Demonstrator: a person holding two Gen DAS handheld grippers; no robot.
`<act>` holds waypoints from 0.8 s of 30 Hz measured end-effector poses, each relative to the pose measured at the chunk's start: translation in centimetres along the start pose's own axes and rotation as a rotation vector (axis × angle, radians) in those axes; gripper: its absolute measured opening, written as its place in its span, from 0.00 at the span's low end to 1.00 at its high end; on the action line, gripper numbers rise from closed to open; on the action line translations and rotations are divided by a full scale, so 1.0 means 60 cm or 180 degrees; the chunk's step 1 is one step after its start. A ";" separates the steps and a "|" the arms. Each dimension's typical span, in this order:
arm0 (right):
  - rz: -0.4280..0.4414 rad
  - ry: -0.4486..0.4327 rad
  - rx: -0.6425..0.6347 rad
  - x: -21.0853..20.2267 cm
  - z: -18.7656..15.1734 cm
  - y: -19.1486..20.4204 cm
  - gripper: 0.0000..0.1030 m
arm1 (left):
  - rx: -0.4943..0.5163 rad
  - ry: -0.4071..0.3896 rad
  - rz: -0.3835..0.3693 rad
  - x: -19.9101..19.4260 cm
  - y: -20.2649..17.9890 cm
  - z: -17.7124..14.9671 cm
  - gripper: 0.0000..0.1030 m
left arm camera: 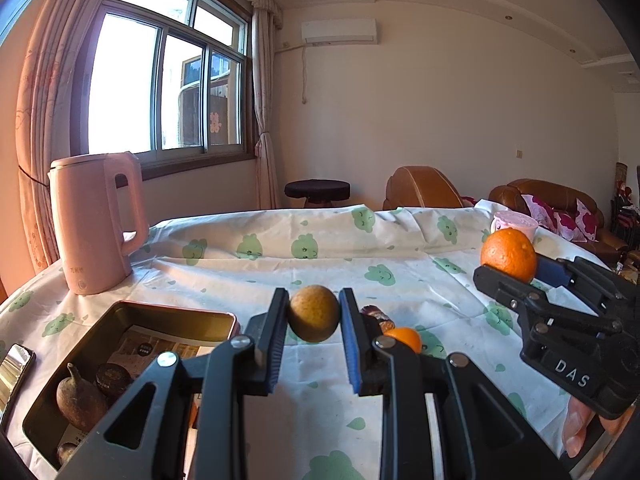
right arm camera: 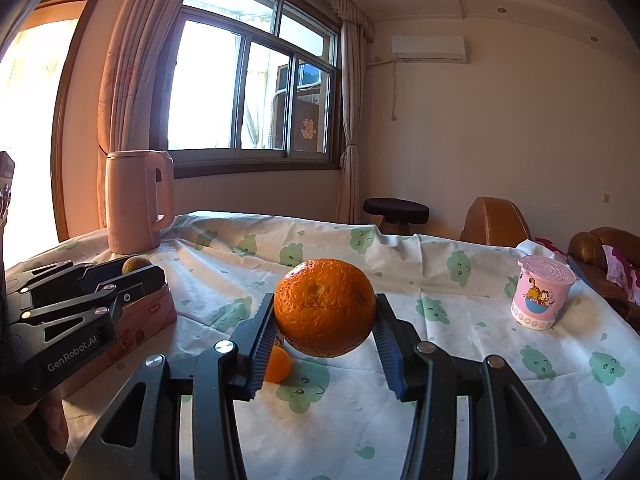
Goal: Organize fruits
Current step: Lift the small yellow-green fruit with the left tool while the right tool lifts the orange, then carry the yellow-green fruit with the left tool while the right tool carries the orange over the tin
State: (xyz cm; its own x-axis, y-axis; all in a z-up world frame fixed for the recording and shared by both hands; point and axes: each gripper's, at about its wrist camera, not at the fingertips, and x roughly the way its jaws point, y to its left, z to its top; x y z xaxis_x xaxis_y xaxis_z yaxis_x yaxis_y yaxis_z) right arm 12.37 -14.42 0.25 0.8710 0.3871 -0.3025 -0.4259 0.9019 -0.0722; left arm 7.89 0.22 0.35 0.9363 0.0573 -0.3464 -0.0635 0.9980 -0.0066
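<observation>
A sunlit living room with a large window, brown sofas behind, and in front a table [left arm camera: 280,412] draped in a white cloth printed with green cloud faces. The landmark here is an open rectangular tin [left arm camera: 132,344], pink outside and gold inside, sitting toward the table's near left edge.

Just right of the tin and raised above the cloth, the left gripper [left arm camera: 314,320] is clenched on a small brownish-yellow round fruit [left arm camera: 314,317] — its blue pads press either side of the widest part. Further right of the tin, the right gripper [right arm camera: 325,322] grasps a large orange [right arm camera: 325,307] the same way, lifted clear of the table. A small tangerine [right arm camera: 277,365] lies on the cloth between tin and orange, beside a dark wrapped item that is too hidden to identify. Inside the tin rest a brown pear-shaped fruit [left arm camera: 78,400] and a dark round piece.

Behind the tin stands a pink kettle [left arm camera: 96,224]; far to its right, a pink lidded cup [right arm camera: 542,298].

Both held fruits look firm and fairly light, with dimpled rind that should grip well — though round bodies can roll or squirt out if pinched off-centre. Holding across the equator, as now, seems safest; hard squeezing could bruise the orange.
</observation>
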 end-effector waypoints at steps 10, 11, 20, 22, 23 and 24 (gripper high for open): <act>0.0341 0.0074 -0.0015 0.005 0.014 0.048 0.47 | -0.0048 0.0036 0.0083 -0.031 0.035 -0.010 0.26; 0.0371 0.0075 -0.0023 0.005 0.017 0.054 0.47 | -0.0065 0.0047 0.0105 -0.033 0.042 -0.010 0.26; 0.0646 0.0095 -0.0122 0.012 0.028 0.116 0.47 | -0.0188 0.0081 0.0229 -0.054 0.092 -0.014 0.26; 0.0699 0.0105 -0.0151 0.012 0.029 0.130 0.47 | -0.0200 0.0092 0.0257 -0.057 0.103 -0.016 0.26; 0.0726 0.0110 -0.0164 0.013 0.030 0.137 0.47 | -0.0213 0.0098 0.0271 -0.057 0.108 -0.017 0.26; 0.0751 0.0112 -0.0179 0.013 0.031 0.144 0.48 | -0.0229 0.0103 0.0285 -0.058 0.113 -0.018 0.26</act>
State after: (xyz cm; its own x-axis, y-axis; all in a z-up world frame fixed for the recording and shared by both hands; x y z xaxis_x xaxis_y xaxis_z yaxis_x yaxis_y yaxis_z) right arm 9.82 -5.95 1.14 0.7371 0.5779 -0.3502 -0.6304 0.7748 -0.0482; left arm 3.81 6.78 0.50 0.9142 0.1439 -0.3788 -0.1720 0.9842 -0.0411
